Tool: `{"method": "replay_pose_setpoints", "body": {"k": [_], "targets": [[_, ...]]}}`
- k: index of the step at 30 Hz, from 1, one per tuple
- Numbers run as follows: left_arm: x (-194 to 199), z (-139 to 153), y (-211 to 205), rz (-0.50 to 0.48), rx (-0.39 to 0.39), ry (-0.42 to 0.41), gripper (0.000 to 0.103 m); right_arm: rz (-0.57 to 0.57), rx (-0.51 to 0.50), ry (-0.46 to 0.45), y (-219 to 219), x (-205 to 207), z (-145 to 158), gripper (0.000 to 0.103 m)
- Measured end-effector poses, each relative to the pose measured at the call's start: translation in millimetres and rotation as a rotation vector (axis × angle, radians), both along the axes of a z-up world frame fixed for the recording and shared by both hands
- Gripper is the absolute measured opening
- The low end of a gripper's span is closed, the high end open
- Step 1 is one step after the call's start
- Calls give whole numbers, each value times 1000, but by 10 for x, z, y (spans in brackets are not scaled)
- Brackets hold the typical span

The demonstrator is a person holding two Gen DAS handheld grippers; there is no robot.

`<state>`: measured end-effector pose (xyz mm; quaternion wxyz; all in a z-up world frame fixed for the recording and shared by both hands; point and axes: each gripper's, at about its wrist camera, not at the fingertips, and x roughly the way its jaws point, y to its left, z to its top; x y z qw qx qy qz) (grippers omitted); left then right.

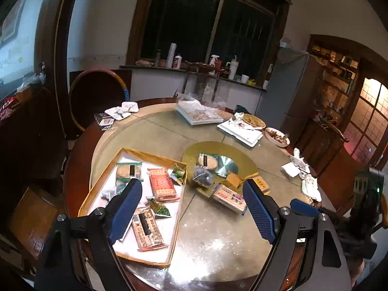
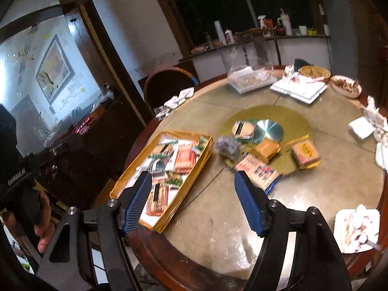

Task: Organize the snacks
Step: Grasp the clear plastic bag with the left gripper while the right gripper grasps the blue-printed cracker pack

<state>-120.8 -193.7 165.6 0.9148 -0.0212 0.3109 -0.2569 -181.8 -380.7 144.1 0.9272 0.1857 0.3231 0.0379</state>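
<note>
**Both claws wide over the snack tray**

Left claw [image 1: 191, 208] wide apart, nothing between the pads. Right claw [image 2: 191, 201] likewise wide, empty. Gold-rimmed tray [image 1: 106, 169] on round worktop [image 1: 218, 242] holds several snack packets [image 1: 162, 183]. More packets, including a long box [image 1: 229, 197], lie loose beside the tray, toward the worktop's centre.

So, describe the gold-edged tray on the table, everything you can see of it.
The gold-edged tray is a shallow rectangular box with shiny gold cardboard-looking walls and a white lining. It lies flat on the round table, near its edge, left of the gold mat. Inside, loosely scattered, lie flat snack packets: a red one, round crackers in clear wrap, small green sachets and a long sesame-looking bar. Neither tool touches it.
</note>
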Motion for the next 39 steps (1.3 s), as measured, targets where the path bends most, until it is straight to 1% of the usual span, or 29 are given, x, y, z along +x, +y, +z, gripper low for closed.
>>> {"method": "replay_pose_setpoints", "body": {"k": [3, 5, 8, 10, 13, 15, 18, 20, 23, 24, 26, 28, 30, 33, 35, 38, 39], "targets": [[-3, -138, 54, 9, 4, 21, 85, 16, 21, 7, 43, -13, -161, 71], [3, -283, 96, 26, 4, 44, 85, 27, 40, 6, 34, -24, -233, 71], [74, -538, 81, 29, 22, 85, 85, 4, 54, 11, -75, -34, -360, 71], [158, -697, 28, 25, 17, 114, 85, -23, 56, 20, -165, -34, -437, 71], [352, -959, -151, -7, -5, 204, 85, -53, 37, 38, -329, -5, -573, 71], [433, -1128, -283, -28, -19, 246, 85, -67, 30, 68, -482, 107, -717, 71], [521, -1338, -473, -48, 17, 259, 85, -73, 61, 123, -691, 366, -957, 71], [611, -1437, -503, -33, 40, 266, 85, -68, 76, 164, -803, 610, -1154, 71], [771, -1521, -488, -25, 27, 301, 85, -39, 75, 215, -905, 1030, -1395, 71], [819, -1533, -480, -26, 24, 306, 85, -25, 76, 232, -955, 1232, -1476, 71], [886, -1544, -468, -21, 18, 300, 85, -30, 53, 260, -1038, 1505, -1562, 71], [942, -1555, -472, -15, 22, 301, 85, -2, 71, 292, -1139, 1740, -1674, 71], [1000, -1565, -492, -24, 20, 308, 85, 18, 97, 314, -1148, 1837, -1760, 71], [1062, -1537, -529, -28, 17, 301, 85, 61, 100, 327, -1018, 1796, -1799, 72], [1113, -1508, -587, -37, 33, 290, 85, 82, 44, 348, -840, 1715, -1812, 72], [1197, -1486, -733, -66, 67, 263, 85, 65, -65, 366, -604, 1617, -1784, 72], [1236, -1494, -803, -76, 83, 259, 85, 53, -78, 369, -573, 1596, -1788, 72]]}}
